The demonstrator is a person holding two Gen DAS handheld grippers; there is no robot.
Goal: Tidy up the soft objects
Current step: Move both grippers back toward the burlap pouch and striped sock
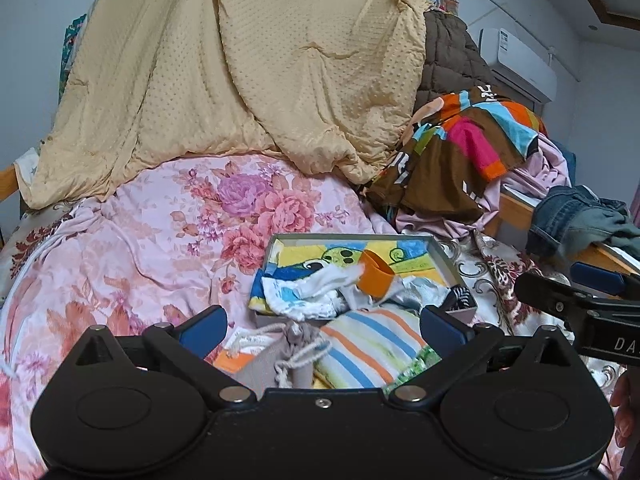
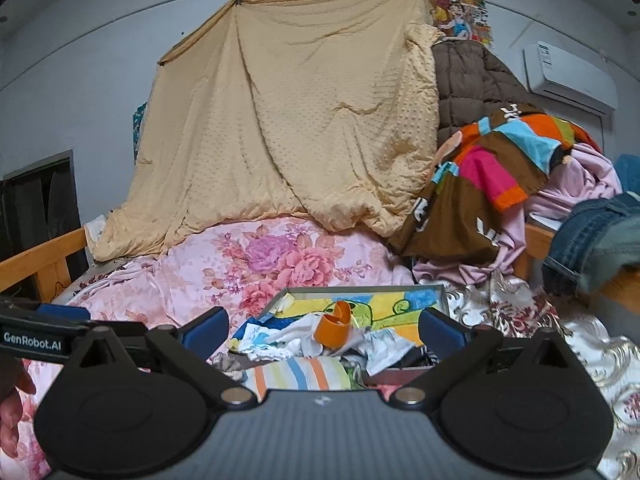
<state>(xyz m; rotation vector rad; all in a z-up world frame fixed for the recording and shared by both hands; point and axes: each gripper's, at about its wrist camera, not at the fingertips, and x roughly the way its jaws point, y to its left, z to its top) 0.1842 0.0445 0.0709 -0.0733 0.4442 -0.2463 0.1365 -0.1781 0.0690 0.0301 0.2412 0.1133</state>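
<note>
A shallow grey box [image 1: 352,236] lies on the bed and holds a cartoon-print cloth [image 1: 404,254], a white printed cloth [image 1: 304,294] and an orange piece [image 1: 376,278]. In front of it lie a striped cloth [image 1: 368,344] and a grey drawstring pouch [image 1: 296,356]. My left gripper [image 1: 324,328] hovers above these two, jaws wide open, gripping nothing. The right wrist view shows the same box [image 2: 360,289], orange piece [image 2: 334,328] and striped cloth [image 2: 300,374]. My right gripper [image 2: 324,330] is open and empty before them.
A pink floral quilt [image 1: 160,240] covers the bed. A beige dotted blanket [image 1: 248,64] hangs behind. A heap of colourful clothes [image 1: 460,144] and jeans [image 1: 576,216] sit at the right, over a wooden bed rail [image 2: 44,260]. An air conditioner [image 2: 568,76] hangs on the wall.
</note>
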